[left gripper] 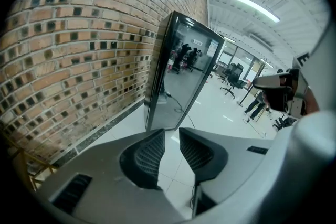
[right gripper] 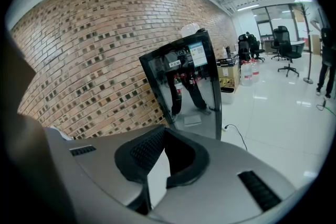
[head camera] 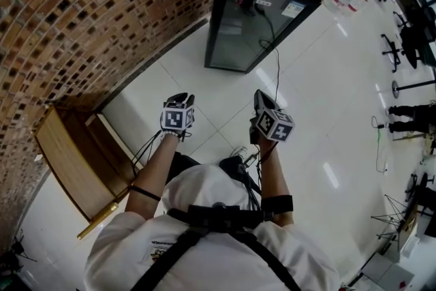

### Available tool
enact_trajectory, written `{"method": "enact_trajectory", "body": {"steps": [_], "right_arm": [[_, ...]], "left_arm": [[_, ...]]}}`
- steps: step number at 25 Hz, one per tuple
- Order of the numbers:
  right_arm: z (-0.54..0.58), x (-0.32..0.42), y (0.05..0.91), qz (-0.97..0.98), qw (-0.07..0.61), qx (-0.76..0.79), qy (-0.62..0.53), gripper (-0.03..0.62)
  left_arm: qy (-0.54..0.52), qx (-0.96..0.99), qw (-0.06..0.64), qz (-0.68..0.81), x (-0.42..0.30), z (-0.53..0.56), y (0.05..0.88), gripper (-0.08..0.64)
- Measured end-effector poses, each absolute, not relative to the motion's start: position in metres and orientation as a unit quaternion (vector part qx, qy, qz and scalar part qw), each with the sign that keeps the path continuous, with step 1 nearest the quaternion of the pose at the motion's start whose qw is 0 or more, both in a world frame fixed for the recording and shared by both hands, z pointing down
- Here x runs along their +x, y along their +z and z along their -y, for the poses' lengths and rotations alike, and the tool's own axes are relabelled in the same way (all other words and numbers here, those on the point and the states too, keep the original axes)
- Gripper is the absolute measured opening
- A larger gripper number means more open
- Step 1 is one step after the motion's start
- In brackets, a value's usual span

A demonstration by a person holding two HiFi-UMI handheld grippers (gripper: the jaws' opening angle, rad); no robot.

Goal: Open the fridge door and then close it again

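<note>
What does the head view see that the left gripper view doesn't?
Only the head view: the person's white cap and black harness straps. Only the left gripper view: the ceiling lamp and, close up, the fingers of the left gripper, apart with nothing between. Both: the black fridge, the brick wall and the shiny white floor.

You've got one fridge (head camera: 262,3) up ahead and one wooden table (head camera: 68,160) off to your left. Two grippers total: left gripper (head camera: 180,99), right gripper (head camera: 261,97).
</note>
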State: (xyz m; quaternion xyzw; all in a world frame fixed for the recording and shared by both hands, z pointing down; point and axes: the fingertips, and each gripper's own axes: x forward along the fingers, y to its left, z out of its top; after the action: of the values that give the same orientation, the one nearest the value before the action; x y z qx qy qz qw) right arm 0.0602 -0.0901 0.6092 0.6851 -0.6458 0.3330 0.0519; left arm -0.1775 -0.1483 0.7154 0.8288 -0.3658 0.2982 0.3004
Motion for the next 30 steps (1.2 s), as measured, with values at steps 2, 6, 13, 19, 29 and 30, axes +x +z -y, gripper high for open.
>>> {"method": "enact_trajectory", "body": {"steps": [2, 6, 13, 19, 29, 30], "right_arm": [[0.097, 0.066, 0.599, 0.648, 0.045, 0.687, 0.325, 0.012], [0.113, 0.082, 0.581, 0.650, 0.038, 0.694, 0.308, 0.012], [0.120, 0.085, 0.571, 0.652, 0.031, 0.697, 0.297, 0.012], [0.119, 0.081, 0.568, 0.652, 0.026, 0.697, 0.297, 0.012], [0.121, 0.083, 0.564, 0.651, 0.023, 0.701, 0.292, 0.012], [0.121, 0.084, 0.564, 0.650, 0.024, 0.701, 0.292, 0.012]], "left_arm": [[0.311, 0.824, 0.308, 0.361, -0.182, 0.138, 0.729, 0.087], [0.332, 0.812, 0.324, 0.355, -0.192, 0.117, 0.760, 0.087], [0.354, 0.795, 0.348, 0.348, -0.207, 0.089, 0.785, 0.064], [0.352, 0.797, 0.344, 0.351, -0.211, 0.087, 0.781, 0.002], [0.346, 0.802, 0.340, 0.347, -0.208, 0.093, 0.778, 0.000], [0.347, 0.802, 0.340, 0.347, -0.208, 0.093, 0.778, 0.000]]}}
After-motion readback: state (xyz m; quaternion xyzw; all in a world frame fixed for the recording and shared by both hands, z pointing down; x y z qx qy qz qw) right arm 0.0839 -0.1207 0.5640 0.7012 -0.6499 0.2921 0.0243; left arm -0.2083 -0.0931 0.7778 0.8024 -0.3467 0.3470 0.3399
